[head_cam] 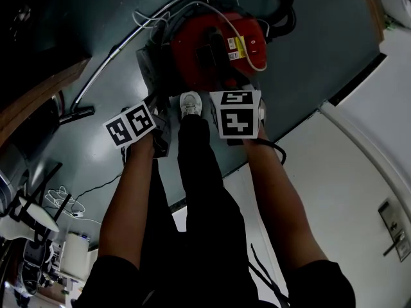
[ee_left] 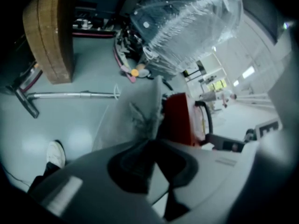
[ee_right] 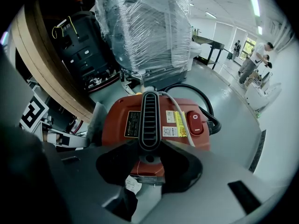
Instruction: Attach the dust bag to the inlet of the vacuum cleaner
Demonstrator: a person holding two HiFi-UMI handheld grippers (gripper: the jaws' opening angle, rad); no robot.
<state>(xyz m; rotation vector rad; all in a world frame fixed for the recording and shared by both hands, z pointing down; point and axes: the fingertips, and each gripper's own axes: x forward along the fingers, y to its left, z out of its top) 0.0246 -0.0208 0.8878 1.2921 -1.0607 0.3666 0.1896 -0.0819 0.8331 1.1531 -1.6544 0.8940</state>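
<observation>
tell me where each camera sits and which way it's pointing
Head view: on the person's head, looking steeply down at the red vacuum; both forearms, legs and a white shoe show.
Left gripper view: on the left gripper, looking along its jaws at the grey dust bag between them; the shoe shows.
Right gripper view: on the right gripper, looking down at the vacuum, jaws on its black handle; no body part clearly shows.
Shared: all see the vacuum; head and left gripper views share the shoe.
</observation>
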